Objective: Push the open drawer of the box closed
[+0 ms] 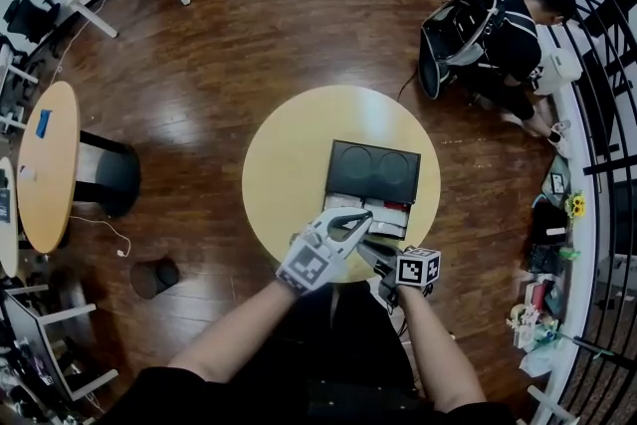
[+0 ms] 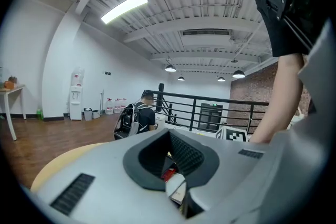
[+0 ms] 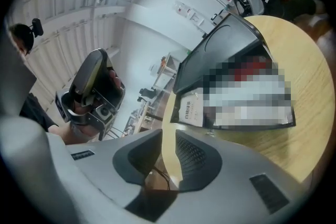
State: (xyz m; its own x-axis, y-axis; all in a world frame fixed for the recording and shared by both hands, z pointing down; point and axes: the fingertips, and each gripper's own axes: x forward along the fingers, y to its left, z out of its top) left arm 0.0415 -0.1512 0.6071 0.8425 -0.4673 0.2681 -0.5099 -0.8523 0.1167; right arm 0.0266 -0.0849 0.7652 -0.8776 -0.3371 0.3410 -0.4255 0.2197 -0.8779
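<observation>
Found at near edge of round yellow wooden tabletop (image 1: 289,154): grey left gripper (image 1: 364,220), jaws closed tip to tip, empty, over front of open drawer (image 1: 390,217) of black rectangular box (image 1: 373,170). Found just right: right gripper (image 3: 168,134), jaws slightly parted, empty.

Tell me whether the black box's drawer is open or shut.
Open. In the head view the drawer juts from the black rectangular box toward the person, its contents exposed.
</observation>
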